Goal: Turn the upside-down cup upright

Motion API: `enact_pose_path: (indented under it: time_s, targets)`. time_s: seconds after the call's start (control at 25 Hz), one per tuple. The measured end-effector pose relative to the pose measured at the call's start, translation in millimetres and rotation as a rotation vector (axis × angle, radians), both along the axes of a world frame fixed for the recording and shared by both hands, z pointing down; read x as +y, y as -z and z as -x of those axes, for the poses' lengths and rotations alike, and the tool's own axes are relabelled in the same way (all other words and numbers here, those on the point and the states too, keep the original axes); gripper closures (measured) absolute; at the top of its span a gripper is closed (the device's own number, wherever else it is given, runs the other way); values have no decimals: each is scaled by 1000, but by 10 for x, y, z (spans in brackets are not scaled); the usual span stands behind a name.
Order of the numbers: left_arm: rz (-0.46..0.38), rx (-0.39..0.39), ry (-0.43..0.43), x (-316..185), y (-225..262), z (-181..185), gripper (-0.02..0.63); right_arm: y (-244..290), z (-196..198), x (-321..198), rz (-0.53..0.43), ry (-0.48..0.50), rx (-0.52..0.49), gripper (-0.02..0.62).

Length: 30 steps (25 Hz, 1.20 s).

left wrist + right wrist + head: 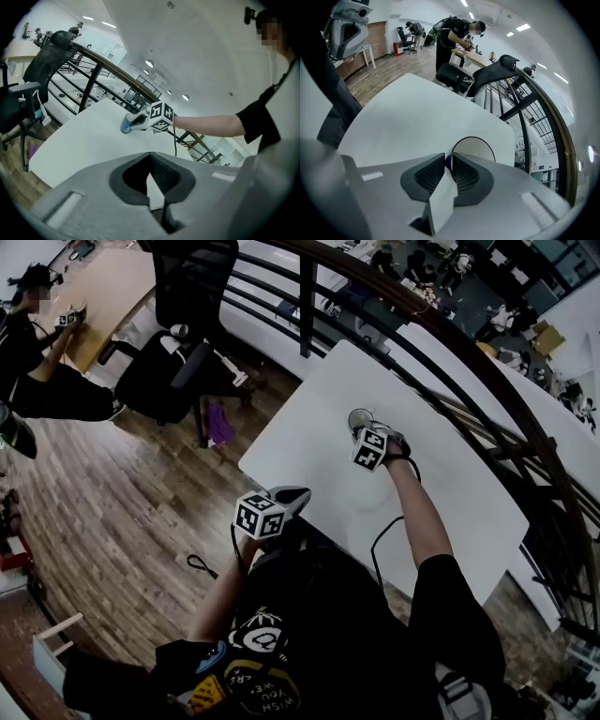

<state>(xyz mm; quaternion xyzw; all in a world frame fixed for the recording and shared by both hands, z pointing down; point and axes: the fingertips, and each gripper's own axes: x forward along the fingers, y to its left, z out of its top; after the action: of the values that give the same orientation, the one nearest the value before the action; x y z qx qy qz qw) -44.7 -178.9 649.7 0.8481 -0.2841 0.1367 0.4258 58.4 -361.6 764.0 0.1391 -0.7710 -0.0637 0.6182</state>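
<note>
A blue cup (125, 124) with a white inside sits on the white table (309, 442), toward its far side. Its round open mouth (474, 149) faces up at the right gripper's camera. My right gripper (449, 159) points steeply down and is shut on the near rim of the cup, one pad inside and one outside. From above, this gripper (367, 427) covers most of the cup (359, 417). My left gripper (150, 158) is shut with nothing between its pads. It hovers by the table's near edge (286, 502), well apart from the cup.
A black office chair (183, 329) stands on the wooden floor left of the table. A dark curved railing (422, 324) runs behind the table. A black cable (380, 535) trails off the near edge. Another person sits at a wooden desk (103, 292) far left.
</note>
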Motion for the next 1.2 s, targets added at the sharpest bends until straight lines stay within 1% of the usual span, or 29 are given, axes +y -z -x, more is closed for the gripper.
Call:
enact_pose_path:
  time_s: [0.04,0.08,0.12,0.16,0.24,0.32,0.44,0.48,0.56,0.6,0.64,0.68,0.72,0.76,0.8,0.84,0.88,0.92,1.0,1.04,1.12,1.2]
  targets:
    - [-3,5,-3,-17,2,9,603,13,-5,-28,-6,-22,-17,539]
    - [-8,10,-9,-40,9,13,603,44,-23,-65,-18,-64,-49,517]
    - [-16,14,-17,-64,24,16,603,92,-53,-99,-34,-117,-89,483]
    - [-24,18,-27,-86,46,16,603,161,-90,-118,-53,-172,-131,467]
    - [-40,25,-46,-120,94,7,601,339,-180,-88,-103,-278,-216,459]
    - [-55,32,-65,-148,112,-14,601,505,-288,59,-145,-402,-314,468]
    - [-78,11,-75,-193,90,-38,601,672,-410,542,-158,-627,-513,483]
    - [-88,-11,-67,-209,86,-39,602,739,-438,759,-180,-689,-569,485]
    - [-132,-77,-41,-257,125,-27,602,894,-464,1235,-234,-797,-657,530]
    - [-168,-111,-33,-277,171,-25,601,970,-443,1473,-239,-865,-715,548]
    - [-206,-137,-29,-285,229,-34,601,1038,-388,1703,-219,-940,-790,569]
    - [-239,-154,-27,-275,292,-58,601,1091,-300,1923,-175,-1005,-872,588]
    - [-262,-159,-28,-243,358,-102,601,1126,-191,2128,-117,-1040,-938,597]
    - [-278,-157,-33,-187,420,-168,601,1145,-86,2301,-65,-1036,-974,597]
    - [-289,-151,-43,-112,475,-249,601,1164,-16,2421,-36,-1004,-982,597]
    - [-302,-150,-57,-24,517,-339,601,1209,3,2478,-30,-969,-986,597]
    - [-318,-157,-74,72,543,-427,601,1290,-26,2491,-39,-952,-1006,597]
    - [-337,-174,-90,172,553,-504,601,1400,-101,2487,-56,-956,-1043,597]
    - [-369,-221,-105,383,572,-621,601,1657,-330,2521,-104,-989,-1134,597]
    - [-378,-232,-101,492,603,-673,601,1781,-448,2580,-125,-1000,-1170,597]
    - [-382,-219,-78,735,709,-795,601,1991,-629,2797,-143,-991,-1208,597]
    - [-380,-191,-48,1050,858,-942,601,2136,-760,3147,-139,-955,-1208,597]
